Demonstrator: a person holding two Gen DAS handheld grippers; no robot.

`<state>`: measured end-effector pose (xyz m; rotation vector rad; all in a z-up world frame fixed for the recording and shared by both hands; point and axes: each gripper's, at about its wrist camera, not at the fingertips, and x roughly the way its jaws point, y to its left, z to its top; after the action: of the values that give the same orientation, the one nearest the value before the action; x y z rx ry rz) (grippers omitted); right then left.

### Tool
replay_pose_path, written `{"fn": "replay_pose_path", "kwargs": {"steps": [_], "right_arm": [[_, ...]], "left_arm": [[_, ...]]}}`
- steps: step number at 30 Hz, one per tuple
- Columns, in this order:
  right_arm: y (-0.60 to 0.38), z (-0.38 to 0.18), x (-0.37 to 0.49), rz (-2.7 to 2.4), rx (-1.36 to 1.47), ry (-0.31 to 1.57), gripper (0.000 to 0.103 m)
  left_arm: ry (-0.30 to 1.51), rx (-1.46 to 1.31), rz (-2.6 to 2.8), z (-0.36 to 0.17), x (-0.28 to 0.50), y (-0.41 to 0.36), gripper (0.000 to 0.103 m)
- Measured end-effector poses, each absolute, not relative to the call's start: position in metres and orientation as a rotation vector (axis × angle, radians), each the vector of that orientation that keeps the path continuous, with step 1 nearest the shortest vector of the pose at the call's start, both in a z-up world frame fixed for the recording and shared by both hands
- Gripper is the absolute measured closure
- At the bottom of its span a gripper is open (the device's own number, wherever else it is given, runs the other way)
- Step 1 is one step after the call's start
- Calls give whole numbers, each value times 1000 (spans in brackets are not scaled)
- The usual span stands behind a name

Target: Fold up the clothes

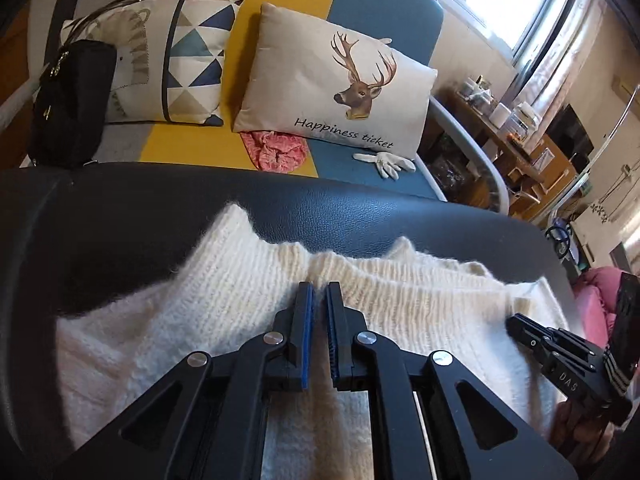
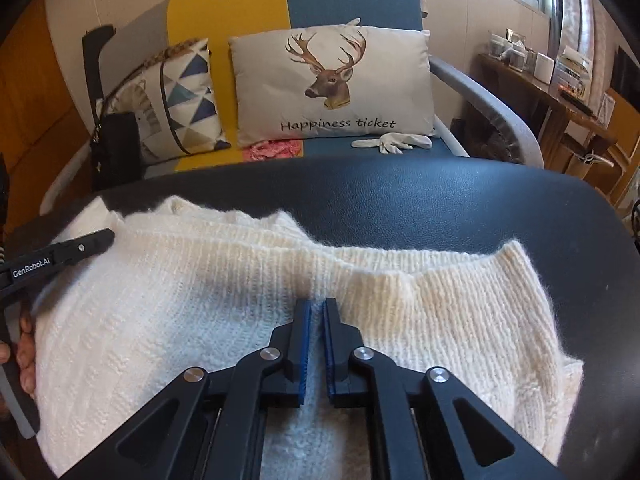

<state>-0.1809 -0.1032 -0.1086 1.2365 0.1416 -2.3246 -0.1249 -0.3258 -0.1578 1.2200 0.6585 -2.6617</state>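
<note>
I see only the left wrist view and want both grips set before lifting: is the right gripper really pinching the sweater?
Observer: Yes. The right gripper has its blue pads nearly together, with a ridge of the white sweater between them.
Operator: Where on the sweater?
Observer: Just short of its far edge, left of a raised corner.
Operator: Does the right end hang off?
Observer: No. It lies on the black surface, with bare surface beyond it.
</note>
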Motion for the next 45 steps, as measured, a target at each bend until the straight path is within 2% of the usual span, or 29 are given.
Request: {"fn": "replay_pose_path", "kwargs": {"steps": [4, 5, 7, 9, 13, 14, 15, 17, 20, 25, 29, 34, 38, 42, 45], "right_arm": [[-81, -86, -172, -2293, 1188, 9, 93], [-79, -80, -165, -2292, 1159, 17, 84], [-80, -74, -153, -2247, 1123, 14, 84], [-91, -77, -148, -2207, 1123, 48, 84], [-111, -109, -158, -2246, 1212, 203, 88], [-110, -116, -164, -2288, 1234, 212, 89], [-103, -116, -170, -2311, 1248, 140, 89], [-98, -110, -171, -2307, 1266, 117, 90], [-100, -93, -163, -2288, 1219, 140, 84], [-145, -68, -134, -2106, 1091, 205, 84], [-177, -84, -126, -2025, 1141, 193, 84], [-178, -106, -116, -2010, 1161, 159, 84], [-171, -109, -117, -1995, 1177, 105, 84], [-172, -106, -114, -1988, 1175, 159, 84], [-169, -100, -108, -1946, 1179, 176, 83]], "left_arm": [[700, 1142, -2718, -130, -104, -328, 96], [702, 1122, -2737, -125, -99, -327, 96], [665, 1088, -2765, -116, -87, -319, 96], [558, 1094, -2785, -118, -87, -307, 96], [498, 1279, -2718, -143, -122, -300, 96], [517, 1282, -2691, -146, -125, -303, 96], [586, 1260, -2695, -143, -119, -311, 96], [723, 1212, -2698, -137, -106, -326, 96], [726, 1134, -2674, -124, -70, -349, 96], [709, 1103, -2608, -120, -2, -387, 95], [667, 1203, -2645, -127, 35, -394, 85], [666, 1347, -2725, -141, 53, -377, 82], [788, 1391, -2754, -151, 63, -377, 82], [975, 1357, -2783, -151, 81, -383, 82], [1009, 1348, -2824, -148, 88, -386, 82]]}}
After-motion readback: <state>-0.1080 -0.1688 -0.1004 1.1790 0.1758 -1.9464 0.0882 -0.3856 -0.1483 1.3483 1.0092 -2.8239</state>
